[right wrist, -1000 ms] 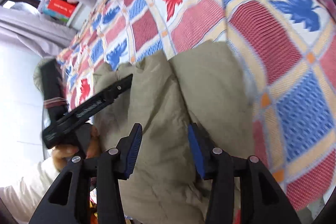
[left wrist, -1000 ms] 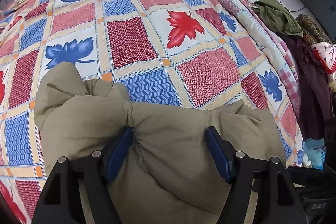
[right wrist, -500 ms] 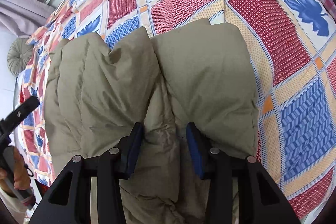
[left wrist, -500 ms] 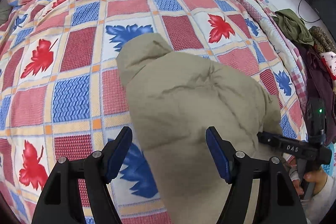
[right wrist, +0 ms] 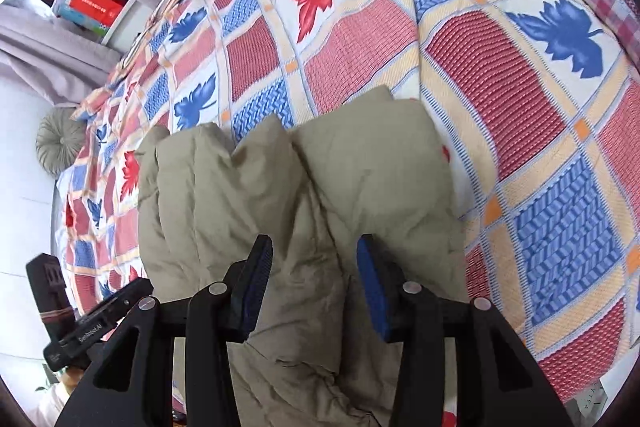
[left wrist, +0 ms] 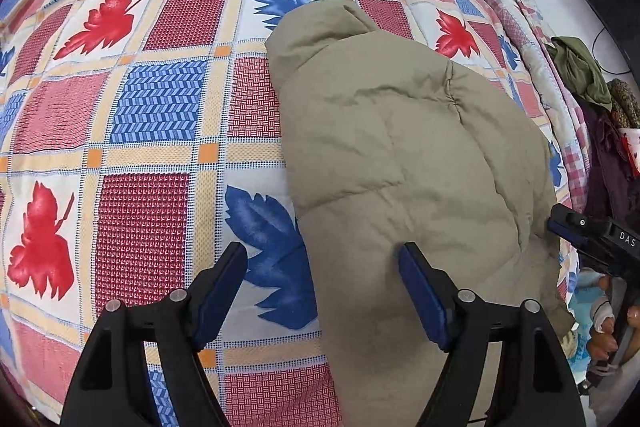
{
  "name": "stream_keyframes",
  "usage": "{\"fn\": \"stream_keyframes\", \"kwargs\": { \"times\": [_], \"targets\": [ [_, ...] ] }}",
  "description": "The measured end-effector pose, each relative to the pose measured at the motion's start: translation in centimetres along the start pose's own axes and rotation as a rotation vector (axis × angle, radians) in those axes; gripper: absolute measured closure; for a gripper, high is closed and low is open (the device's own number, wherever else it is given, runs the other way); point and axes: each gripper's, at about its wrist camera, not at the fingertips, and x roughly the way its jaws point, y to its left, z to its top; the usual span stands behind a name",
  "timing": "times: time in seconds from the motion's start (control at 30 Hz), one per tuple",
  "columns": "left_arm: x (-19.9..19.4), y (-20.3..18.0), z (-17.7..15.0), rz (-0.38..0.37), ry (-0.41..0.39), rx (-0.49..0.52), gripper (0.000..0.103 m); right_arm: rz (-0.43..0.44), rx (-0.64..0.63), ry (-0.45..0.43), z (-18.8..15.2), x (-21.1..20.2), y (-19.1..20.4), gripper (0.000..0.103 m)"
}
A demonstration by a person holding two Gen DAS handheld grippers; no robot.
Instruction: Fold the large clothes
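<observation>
1. Task item: a khaki padded jacket (left wrist: 408, 155) lies bunched on the bed, resting on the patchwork quilt (left wrist: 152, 107) with its red and blue leaf squares. All positions below are given relative to the jacket.
2. Left tool (left wrist: 324, 291): its jaws are opening and stand wide. The left blue pad sits over bare quilt beside the jacket's near left edge; the right pad is over the jacket's near end. The pads do not press the fabric, so nothing is gripped.
3. Right tool (right wrist: 316, 287): its jaws are partly closed and now opening slightly, with a raised fold at the jacket's near end between the blue pads. Whether the pads press the fabric cannot be told.
4. From the right wrist view, the jacket shows two puffed lobes side by side on its far side, with a crease running between them toward the right tool.
5. A pile of clothes (left wrist: 592, 95) lies beyond the jacket's right side, off the quilt's edge.
6. A round grey cushion (right wrist: 56, 143) sits well apart from the jacket, to its far left in the right wrist view.
</observation>
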Motion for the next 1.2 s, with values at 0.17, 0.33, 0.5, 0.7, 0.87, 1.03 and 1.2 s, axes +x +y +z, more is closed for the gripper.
{"fn": "stream_keyframes", "kwargs": {
  "times": [0.17,0.33,0.5,0.7,0.87,1.03,1.2],
  "targets": [
    [0.1,0.3,0.0,0.005,0.011,-0.01,0.009,-0.063,-0.019,0.029,-0.6,-0.8,-0.8,0.055],
    [0.6,0.2,-0.2,0.018,0.016,-0.009,0.0,-0.085,-0.001,0.045,-1.3,-0.7,-2.3,0.055],
    [1.2,0.2,0.0,0.011,0.029,-0.014,0.0,-0.085,-0.015,0.03,-1.3,-1.0,-2.5,0.051],
    [1.6,0.3,0.2,-0.003,0.038,-0.031,0.0,-0.109,-0.025,-0.031,-0.5,-1.8,-3.4,0.021],
    [1.9,0.8,0.2,-0.046,0.045,-0.059,0.0,-0.052,0.055,0.043,0.0,-0.2,-5.8,0.021],
    [2.6,2.0,0.2,-0.148,0.067,-0.1,0.0,0.06,0.109,0.085,-0.1,1.3,-7.6,0.012],
    [4.1,3.1,0.3,-0.275,0.109,-0.168,0.0,0.15,0.121,0.144,0.1,3.2,-8.6,0.012]
  ]
}}
